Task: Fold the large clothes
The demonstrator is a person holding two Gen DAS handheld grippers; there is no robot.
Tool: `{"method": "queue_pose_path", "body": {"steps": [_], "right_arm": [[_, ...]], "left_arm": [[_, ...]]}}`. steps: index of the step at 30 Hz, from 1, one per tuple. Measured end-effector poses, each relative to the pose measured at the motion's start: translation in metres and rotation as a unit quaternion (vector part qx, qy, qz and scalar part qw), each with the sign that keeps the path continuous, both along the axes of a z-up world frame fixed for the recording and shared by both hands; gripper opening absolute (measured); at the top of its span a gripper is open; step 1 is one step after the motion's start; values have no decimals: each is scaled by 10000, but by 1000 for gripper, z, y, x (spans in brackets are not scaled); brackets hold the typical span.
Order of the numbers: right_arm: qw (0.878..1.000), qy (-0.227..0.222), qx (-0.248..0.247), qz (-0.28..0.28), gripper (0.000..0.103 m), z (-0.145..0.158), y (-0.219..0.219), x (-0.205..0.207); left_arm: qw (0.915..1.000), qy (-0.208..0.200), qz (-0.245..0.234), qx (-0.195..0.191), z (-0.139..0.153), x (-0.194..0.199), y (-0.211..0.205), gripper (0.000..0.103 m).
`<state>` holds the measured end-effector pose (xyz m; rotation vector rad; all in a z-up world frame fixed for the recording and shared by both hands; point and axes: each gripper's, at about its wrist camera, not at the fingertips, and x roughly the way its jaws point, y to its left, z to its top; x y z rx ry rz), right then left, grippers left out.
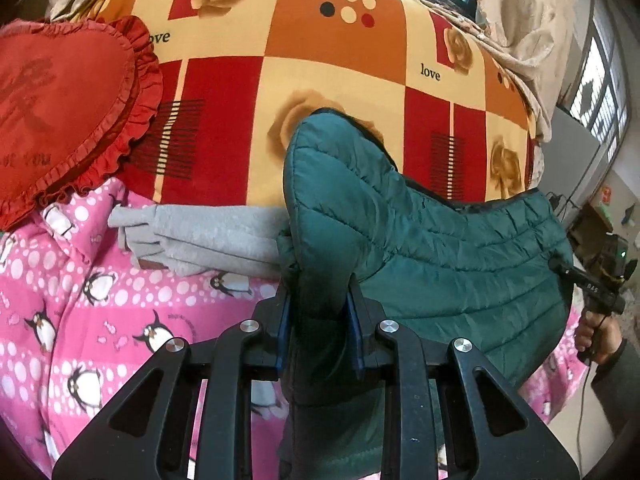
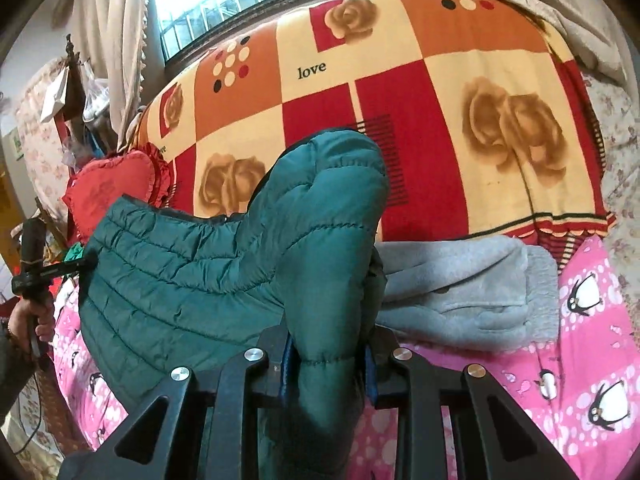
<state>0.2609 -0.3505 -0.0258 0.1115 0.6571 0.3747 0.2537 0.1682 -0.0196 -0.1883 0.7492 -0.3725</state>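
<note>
In the left wrist view the left tongs (image 1: 320, 320) sit at the bottom centre of the frame, their blue-lined fingers (image 1: 283, 332) pinched on a bunched fold of the green quilted jacket (image 1: 420, 248); the jacket rises from the tongs toward the centre and stretches across to the right edge, where the right tongs (image 1: 560, 266) meet its far end, gripped by a hand (image 1: 596, 334) at the lower right; whether those tongs are clamped cannot be told from this view.

In the right wrist view the right tongs (image 2: 332, 360) sit at the bottom centre, closed narrow on a puffy fold of the green quilted jacket (image 2: 200, 264); the jacket spreads to the left of the frame, where the left tongs (image 2: 86, 262) touch its edge, held by a hand (image 2: 34, 322) at the left border.

The jacket hangs lifted between the two tongs above a pink penguin-print blanket (image 1: 80, 300) (image 2: 580, 340) on the bed; a folded grey garment (image 1: 208, 240) (image 2: 460, 300) lies on the blanket just beside the jacket, left of it in the left view, right of it in the right view; behind lies a red, orange and cream rose-patterned sheet (image 1: 320, 80) (image 2: 400, 80); a red frilled heart cushion (image 1: 68, 108) (image 2: 112, 188) rests at the upper left of the left view and the middle left of the right view.
</note>
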Motion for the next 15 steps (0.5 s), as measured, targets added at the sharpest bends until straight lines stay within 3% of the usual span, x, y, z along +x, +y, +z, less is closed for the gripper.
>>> {"method": "queue_pose_path", "body": {"steps": [5, 8, 10, 12, 15], "right_arm": [[9997, 235, -104, -8, 27, -19, -1, 25], [9945, 915, 387, -327, 35, -51, -11, 47], [9864, 1266, 861, -598, 39, -65, -23, 49], [9805, 1290, 1329, -658, 40, -63, -36, 41], [9795, 1070, 1477, -860, 46, -44, -54, 27]], "left_arm": [[9999, 89, 108, -8, -12, 17, -8, 23], [9989, 258, 313, 235, -41, 37, -11, 31], [9973, 443, 467, 359, -58, 47, -9, 31], [9964, 587, 570, 201, -64, 47, -1, 31], [9959, 466, 771, 28, -54, 39, 18, 31]]}}
